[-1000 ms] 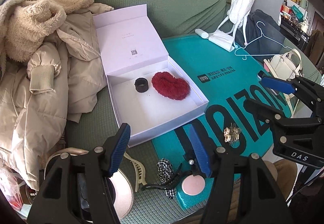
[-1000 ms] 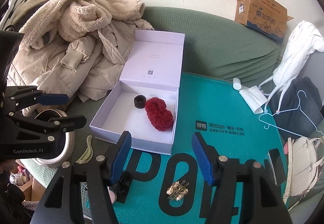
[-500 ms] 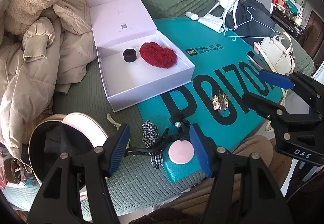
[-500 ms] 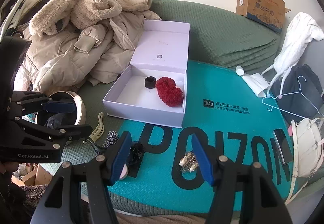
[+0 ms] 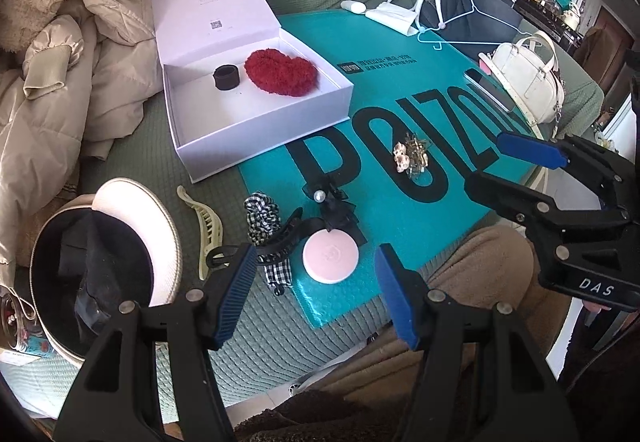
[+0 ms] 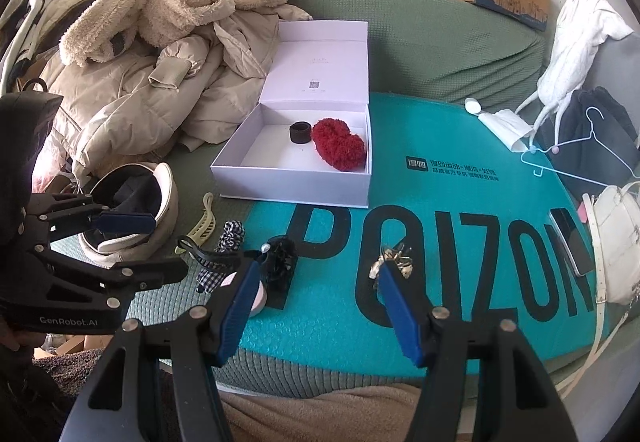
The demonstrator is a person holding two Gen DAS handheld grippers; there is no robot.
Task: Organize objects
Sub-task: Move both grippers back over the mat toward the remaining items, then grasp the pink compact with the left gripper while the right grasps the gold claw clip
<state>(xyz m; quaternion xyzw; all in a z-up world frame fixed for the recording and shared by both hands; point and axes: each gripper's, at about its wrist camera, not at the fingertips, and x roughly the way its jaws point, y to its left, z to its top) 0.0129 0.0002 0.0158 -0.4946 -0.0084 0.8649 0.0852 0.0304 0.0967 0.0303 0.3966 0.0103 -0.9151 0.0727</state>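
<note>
Above pink compact (image 5: 330, 261), left gripper (image 5: 316, 282) downward-tilted.

One open white box (image 5: 256, 130) sits upper centre, holding two things: one red fluffy scrunchie (image 5: 282, 72) and one black hair band (image 5: 227, 77). Outside it, on the teal mat (image 5: 420, 210) and green cover, lie one cream claw clip (image 5: 206, 226), one black claw clip (image 5: 276, 238), one checked scrunchie (image 5: 262, 216), one black bow (image 5: 334, 204), one pink round compact (image 5: 330, 256) and one cluster of small gold clips (image 5: 412, 156). At right: one phone (image 5: 490, 90), one white handbag (image 5: 528, 82), one blue hanger (image 5: 472, 18). Two grippers appear, the left gripper (image 5: 316, 292) and the right gripper (image 6: 316, 304).
</note>
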